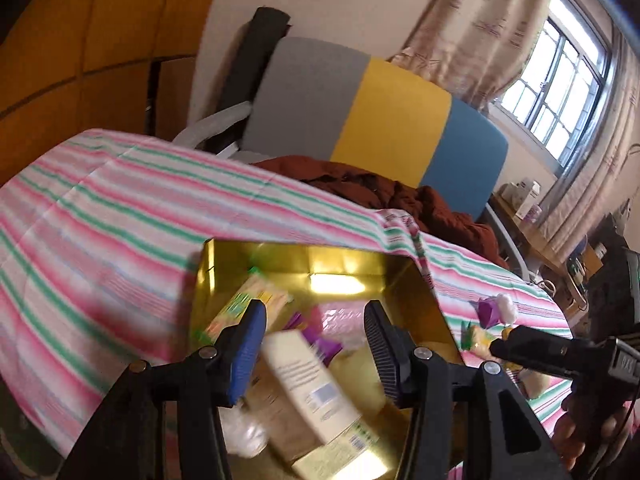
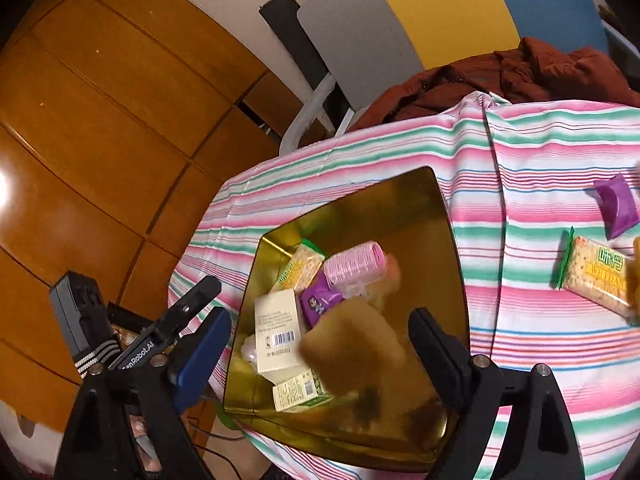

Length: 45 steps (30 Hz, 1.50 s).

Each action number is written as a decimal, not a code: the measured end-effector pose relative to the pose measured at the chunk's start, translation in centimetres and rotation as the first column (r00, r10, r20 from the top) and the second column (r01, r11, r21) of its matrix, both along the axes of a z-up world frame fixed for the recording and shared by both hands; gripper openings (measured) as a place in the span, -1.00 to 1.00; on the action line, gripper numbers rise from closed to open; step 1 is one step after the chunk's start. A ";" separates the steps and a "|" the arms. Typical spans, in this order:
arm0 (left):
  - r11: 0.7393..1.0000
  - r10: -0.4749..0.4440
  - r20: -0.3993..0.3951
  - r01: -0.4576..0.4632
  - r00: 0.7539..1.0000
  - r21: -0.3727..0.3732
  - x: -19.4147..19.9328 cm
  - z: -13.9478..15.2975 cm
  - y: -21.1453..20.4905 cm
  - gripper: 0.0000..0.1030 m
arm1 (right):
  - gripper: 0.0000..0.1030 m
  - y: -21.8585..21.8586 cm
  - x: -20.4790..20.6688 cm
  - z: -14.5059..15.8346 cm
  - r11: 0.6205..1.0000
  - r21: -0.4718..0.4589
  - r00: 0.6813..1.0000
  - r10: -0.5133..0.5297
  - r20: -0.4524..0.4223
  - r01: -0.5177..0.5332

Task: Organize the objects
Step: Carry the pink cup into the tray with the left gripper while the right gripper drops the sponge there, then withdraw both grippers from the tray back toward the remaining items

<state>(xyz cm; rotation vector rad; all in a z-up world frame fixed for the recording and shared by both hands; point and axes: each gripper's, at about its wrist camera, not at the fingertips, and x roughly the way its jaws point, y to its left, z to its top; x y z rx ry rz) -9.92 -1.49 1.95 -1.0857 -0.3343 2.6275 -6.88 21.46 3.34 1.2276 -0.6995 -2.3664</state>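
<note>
A gold box (image 2: 444, 216) stands on the striped tablecloth (image 2: 532, 148). Inside lie a cracker packet (image 2: 298, 270), a pink hair roller (image 2: 354, 266), a purple packet (image 2: 320, 302), a white carton (image 2: 278, 332) and a green-white carton (image 2: 300, 394). A blurred tan object (image 2: 352, 344) sits between the fingers of my open right gripper (image 2: 320, 348), not clamped. My left gripper (image 1: 316, 348) is open over the box's near left side, with the white carton (image 1: 308, 384) below it, untouched. A purple packet (image 2: 616, 204) and a cracker packet (image 2: 596, 276) lie on the cloth to the right.
A chair (image 1: 360, 108) with a grey, yellow and blue back stands behind the table, a rust-brown jacket (image 2: 520, 76) heaped on it. Wooden cabinet doors (image 2: 100, 120) fill the left. A small white fluffy item (image 1: 505, 304) lies near the loose packets.
</note>
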 end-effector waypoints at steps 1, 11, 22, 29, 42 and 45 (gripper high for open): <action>1.000 0.006 0.003 -0.006 1.000 -0.003 0.4 -0.1 -0.3 0.00 | 0.80 -0.2 0.3 -0.1 1.000 0.018 1.000 0.000 0.001 0.000; 0.999 0.006 -0.001 -0.006 1.000 -0.052 4.2 -0.8 -0.8 0.00 | 0.83 -2.1 3.7 -0.6 0.982 0.191 1.000 0.008 -0.023 -0.004; 0.994 0.031 0.009 -0.030 0.999 -0.105 6.6 -1.5 0.1 0.00 | 0.98 -4.1 6.5 -0.2 0.906 0.414 0.992 -0.036 -0.125 0.085; 0.988 0.064 0.009 -0.062 0.998 -0.140 7.6 -2.1 0.1 0.00 | 0.99 -4.7 6.7 -0.6 0.851 0.508 0.986 -0.059 -0.155 0.130; 0.980 0.050 0.014 -0.047 0.999 -0.193 8.3 -2.9 1.6 0.01 | 0.99 -4.2 6.9 -1.5 0.809 0.560 0.981 -0.103 -0.165 0.179; 0.977 0.041 0.004 -0.039 0.999 -0.208 8.5 -2.8 2.0 0.01 | 0.99 -4.2 6.9 -1.5 0.807 0.563 0.981 -0.103 -0.163 0.179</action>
